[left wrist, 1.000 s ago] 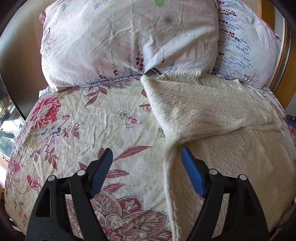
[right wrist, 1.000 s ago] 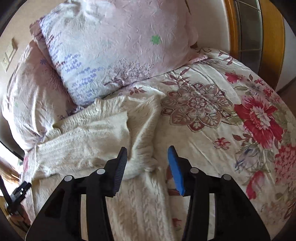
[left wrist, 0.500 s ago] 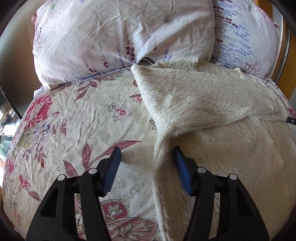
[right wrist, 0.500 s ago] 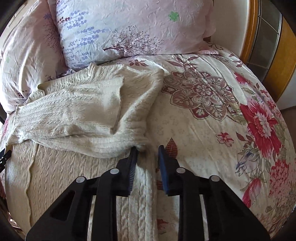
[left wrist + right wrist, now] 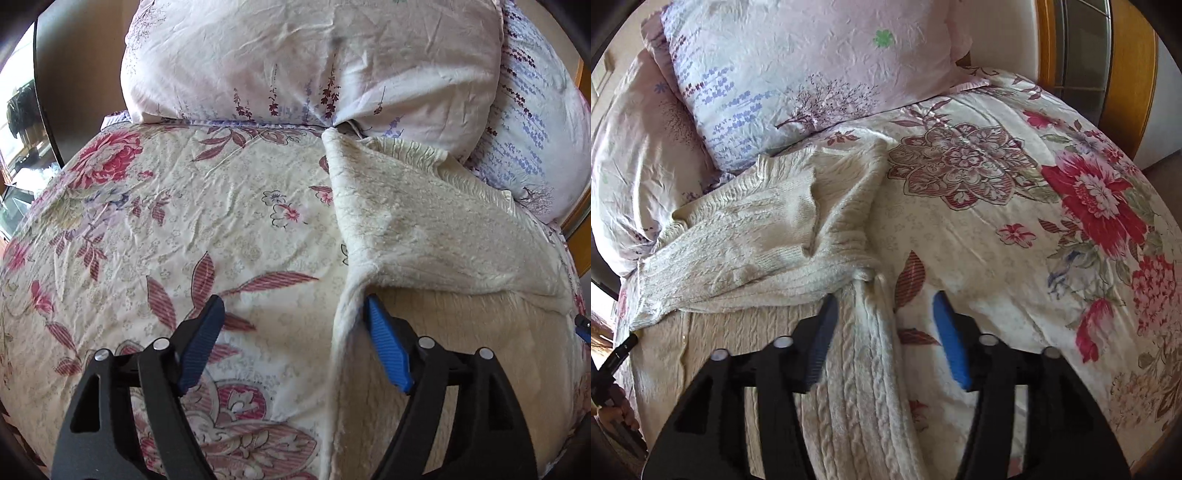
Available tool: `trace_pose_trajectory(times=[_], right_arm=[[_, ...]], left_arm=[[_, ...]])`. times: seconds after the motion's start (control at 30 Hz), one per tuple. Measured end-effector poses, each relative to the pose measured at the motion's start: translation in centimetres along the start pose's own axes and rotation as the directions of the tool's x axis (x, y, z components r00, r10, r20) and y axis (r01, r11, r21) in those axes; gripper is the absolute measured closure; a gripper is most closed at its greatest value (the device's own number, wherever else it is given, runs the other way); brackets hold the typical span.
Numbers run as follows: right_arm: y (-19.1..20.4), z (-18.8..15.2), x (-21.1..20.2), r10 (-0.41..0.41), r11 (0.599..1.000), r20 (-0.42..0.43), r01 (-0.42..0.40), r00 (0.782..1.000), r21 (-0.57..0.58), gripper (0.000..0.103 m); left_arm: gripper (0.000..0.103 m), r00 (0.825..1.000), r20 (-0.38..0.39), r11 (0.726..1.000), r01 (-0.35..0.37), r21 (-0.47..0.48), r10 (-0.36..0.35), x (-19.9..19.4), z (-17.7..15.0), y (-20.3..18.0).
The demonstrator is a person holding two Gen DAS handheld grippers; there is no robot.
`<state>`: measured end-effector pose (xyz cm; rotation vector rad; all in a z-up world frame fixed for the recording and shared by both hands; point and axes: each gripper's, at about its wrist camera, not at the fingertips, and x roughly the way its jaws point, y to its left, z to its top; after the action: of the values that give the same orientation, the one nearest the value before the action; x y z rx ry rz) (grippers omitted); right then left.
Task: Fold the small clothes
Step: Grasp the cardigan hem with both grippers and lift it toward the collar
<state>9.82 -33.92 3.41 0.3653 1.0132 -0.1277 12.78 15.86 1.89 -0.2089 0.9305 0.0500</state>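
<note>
While sweater (image 5: 746, 229) lies folded — both grippers (image 5: 293, 314) (image 5: 882, 314) agape.

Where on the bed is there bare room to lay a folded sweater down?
Bare bedspread lies left of the sweater, between the pillows and the left gripper. A second bare patch spreads right of the sweater, past the right gripper. The strip under the pillows is crowded with bunched sleeves.

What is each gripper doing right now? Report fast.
Left gripper: open, holding nothing, straddling the sweater edge.
Right gripper: open, holding nothing, sweater edge between its fingers.
</note>
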Motion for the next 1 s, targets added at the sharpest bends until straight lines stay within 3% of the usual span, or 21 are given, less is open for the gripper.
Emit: trace_pose_trajectory(times=[0.1,0.23,0.4,0.47,0.57,0.67,0.83,0.87,0.9,0.97,1.0], right_arm=[[-1.5,-0.9,-1.9,0.057,0.998,-0.004,-0.057,0.998,0.039,0.029],[-3.2,-2.2,-3.9,0.070,0.994,-0.047,-0.065,0.996,0.086,0.013],[-5.0,-4.2,-5.0,0.174,0.976,-0.101,-0.158,0.980,0.153,0.013],[-5.5,-5.4,-5.1,0.250,0.956,-0.124,-0.225,0.960,0.188,0.024],[-5.8,-7.1,-4.6,0.368,0.917,-0.181,-0.323,0.912,0.236,0.044],[-5.5,-9.0,-3.9,0.472,0.873,-0.251,-0.408,0.845,0.266,0.054],[-6.7,-10.8,-4.1,0.587,0.797,-0.265,-0.488,0.765,0.357,0.064],[-7.3,-11.0,-4.2,0.585,0.796,-0.264,-0.481,0.767,0.367,0.072],[-7.8,-11.1,-4.6,0.551,0.818,-0.260,-0.452,0.793,0.356,0.077],[-9.0,-11.3,-5.3,0.511,0.836,-0.236,-0.413,0.827,0.362,0.078],[-9.4,-11.4,-5.3,0.520,0.827,-0.231,-0.418,0.822,0.375,0.078]], left_arm=[[0.021,0.997,-0.023,0.996,0.068,-0.064,-0.069,-1.7,-1.9,1.2],[0.021,0.992,-0.024,0.988,0.124,-0.088,-0.126,-4.2,-4.7,1.5],[0.024,0.976,-0.034,0.965,0.205,-0.164,-0.214,-6.4,-8.1,1.7],[0.033,0.971,-0.038,0.957,0.226,-0.179,-0.237,-7.1,-9.4,1.8],[0.047,0.958,-0.044,0.936,0.268,-0.226,-0.285,-8.1,-11.1,2.1],[0.058,0.947,-0.050,0.919,0.292,-0.264,-0.316,-8.9,-12.6,2.4],[0.071,0.925,-0.075,0.887,0.332,-0.321,-0.373,-9.7,-14.8,2.6],[0.072,0.922,-0.077,0.884,0.336,-0.324,-0.379,-9.9,-15.1,2.6],[0.072,0.923,-0.079,0.885,0.335,-0.323,-0.378,-10.0,-15.3,2.6],[0.072,0.926,-0.081,0.888,0.326,-0.324,-0.369,-10.2,-15.6,2.5],[0.072,0.927,-0.081,0.890,0.325,-0.319,-0.367,-10.2,-15.7,2.4]])
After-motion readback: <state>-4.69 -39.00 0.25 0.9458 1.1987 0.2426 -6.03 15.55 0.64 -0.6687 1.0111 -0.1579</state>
